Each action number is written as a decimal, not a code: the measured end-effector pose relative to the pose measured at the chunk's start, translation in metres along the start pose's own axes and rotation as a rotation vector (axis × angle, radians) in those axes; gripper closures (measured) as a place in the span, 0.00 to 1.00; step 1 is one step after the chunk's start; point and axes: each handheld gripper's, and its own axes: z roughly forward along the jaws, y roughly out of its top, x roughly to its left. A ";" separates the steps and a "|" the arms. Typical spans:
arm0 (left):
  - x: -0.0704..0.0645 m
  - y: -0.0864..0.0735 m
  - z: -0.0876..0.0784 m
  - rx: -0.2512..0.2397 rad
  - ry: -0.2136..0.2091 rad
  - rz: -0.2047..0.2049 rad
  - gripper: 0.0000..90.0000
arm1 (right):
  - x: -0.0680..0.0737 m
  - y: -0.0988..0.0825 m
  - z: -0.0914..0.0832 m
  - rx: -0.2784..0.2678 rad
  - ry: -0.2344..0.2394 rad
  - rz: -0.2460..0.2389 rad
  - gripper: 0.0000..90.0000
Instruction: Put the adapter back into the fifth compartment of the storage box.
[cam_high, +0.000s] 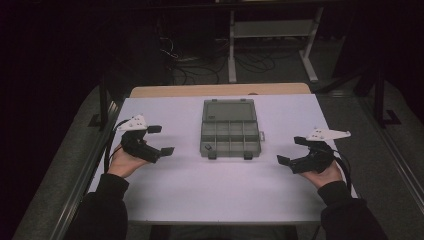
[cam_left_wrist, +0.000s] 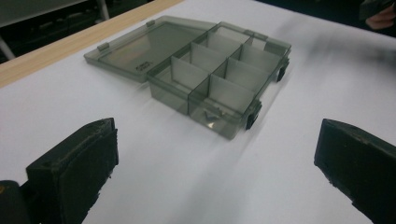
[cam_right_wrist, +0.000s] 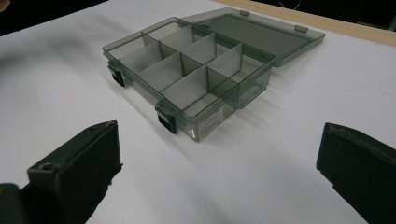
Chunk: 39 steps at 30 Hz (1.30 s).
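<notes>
A smoky grey plastic compartment box (cam_high: 230, 136) lies open in the middle of the white table (cam_high: 210, 190), its lid (cam_high: 229, 110) flat behind it. Dividers split it into several cells, and a small dark part (cam_left_wrist: 212, 115) lies in the front-left cell. My left gripper (cam_high: 161, 140) rests left of the box, open and holding nothing. My right gripper (cam_high: 291, 150) rests right of it, also open with nothing in it. From the left gripper (cam_left_wrist: 217, 154) the box (cam_left_wrist: 219, 79) lies ahead with its black latches toward me. Ahead of the right gripper (cam_right_wrist: 217, 149) the box (cam_right_wrist: 187, 70) shows its lid (cam_right_wrist: 254, 32) at the far right.
A wooden strip (cam_high: 220, 90) edges the table's far side. Beyond it stand a white metal frame (cam_high: 272, 30) and cables (cam_high: 200, 65) on the dark floor. Dark rails run along both sides of the table.
</notes>
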 end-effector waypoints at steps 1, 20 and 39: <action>0.000 -0.002 -0.001 0.000 0.003 -0.002 0.00 | 0.000 0.000 0.000 0.000 0.000 0.000 0.00; -0.002 -0.032 -0.020 -0.017 0.046 -0.061 0.00 | 0.001 0.000 0.000 0.003 -0.001 -0.003 0.00; -0.006 -0.059 -0.046 -0.056 0.121 -0.099 0.00 | 0.001 -0.001 0.004 0.020 0.007 -0.004 0.00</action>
